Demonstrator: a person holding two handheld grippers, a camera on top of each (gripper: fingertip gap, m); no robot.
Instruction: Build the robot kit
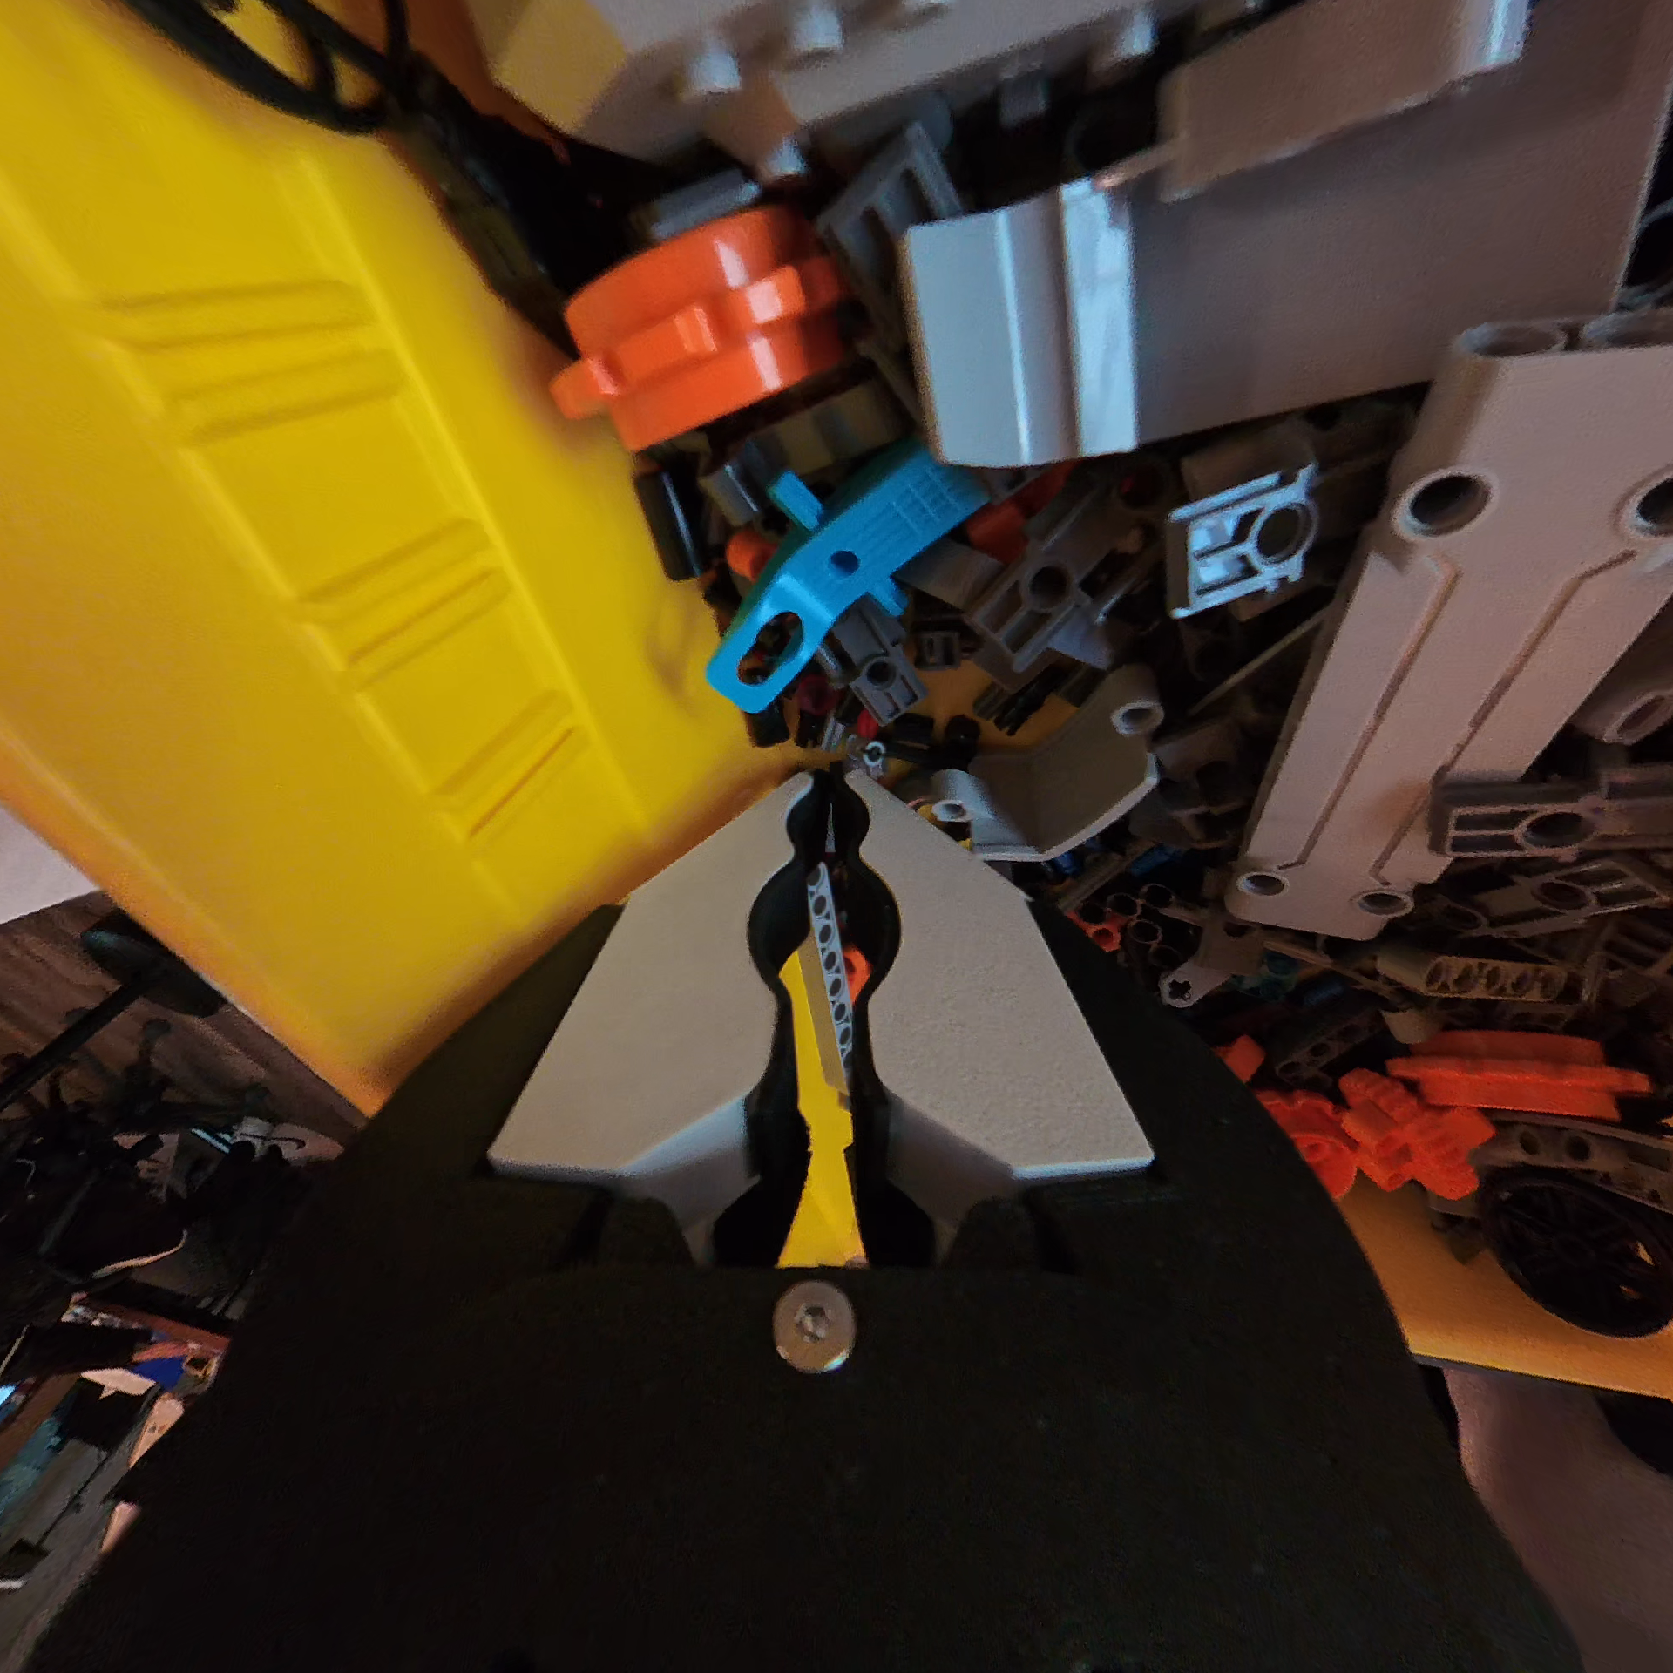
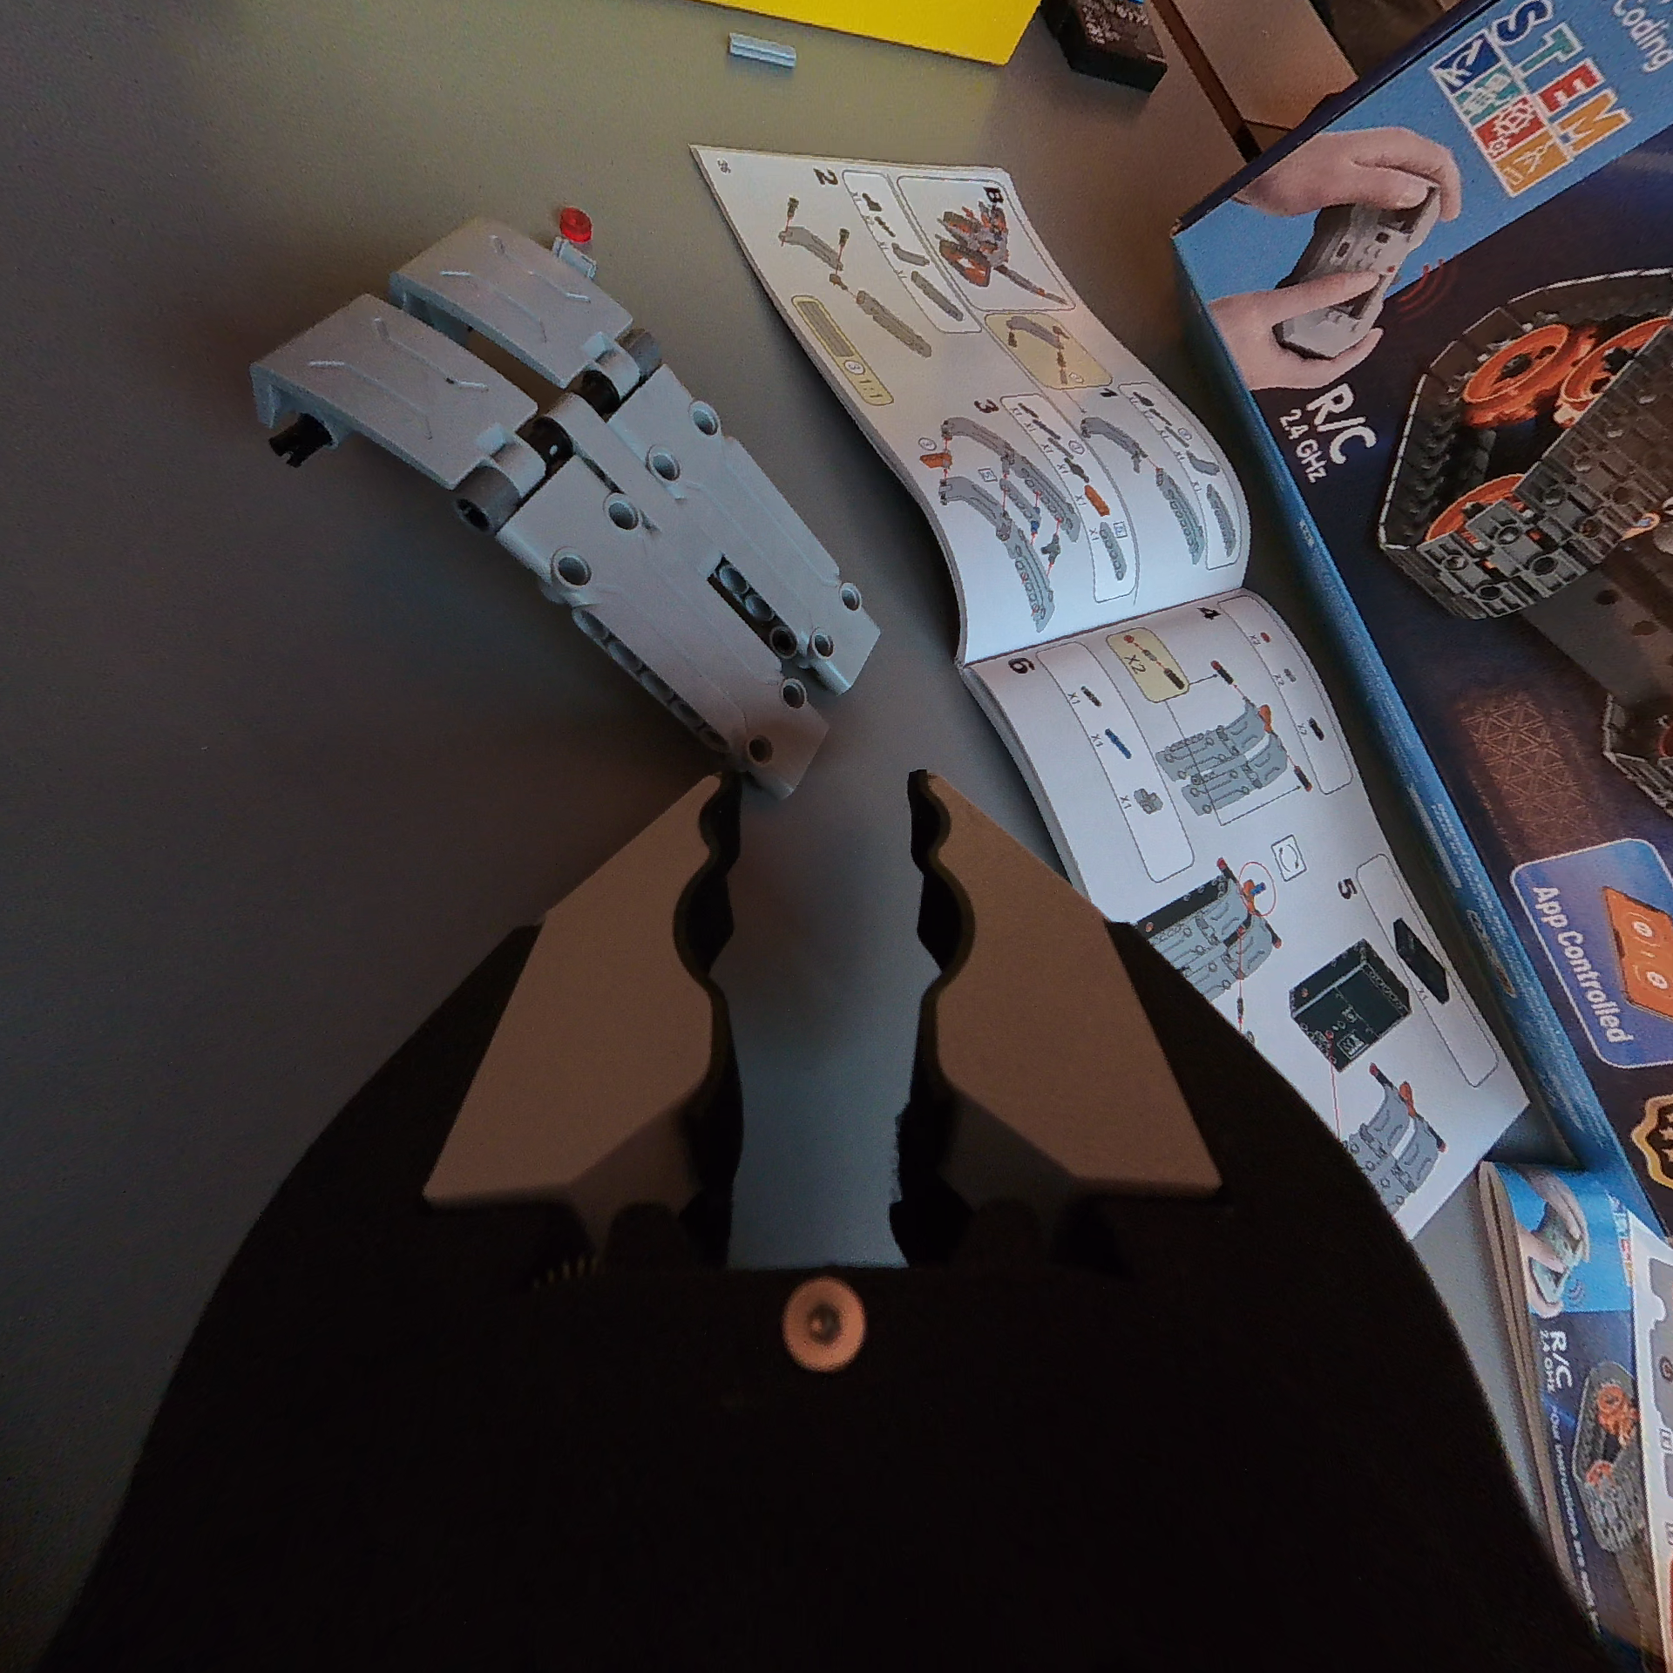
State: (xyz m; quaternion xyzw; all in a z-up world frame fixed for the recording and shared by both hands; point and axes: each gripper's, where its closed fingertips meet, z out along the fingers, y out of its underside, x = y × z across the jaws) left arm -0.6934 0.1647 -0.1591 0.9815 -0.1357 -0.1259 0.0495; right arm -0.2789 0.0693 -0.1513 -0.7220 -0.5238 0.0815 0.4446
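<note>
— Looking left: what's there?
— Yellow bin [image 1: 299, 507] heaped with building parts [image 1: 1132, 634]; the left gripper [image 1: 828, 797] pinches a thin grey holed beam [image 1: 831, 960].
— Right?
— Right gripper [image 2: 824, 797], jaws apart, empty above the grey table [image 2: 226, 815], just beside a grey assembly [image 2: 579, 489]; instruction booklet [image 2: 1113, 579] nearby.

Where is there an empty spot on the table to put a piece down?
Bare grey table lies left of the grey assembly and in front of the right gripper. The right side is crowded by the instruction booklet and blue box. The yellow bin is crammed with parts.
</note>
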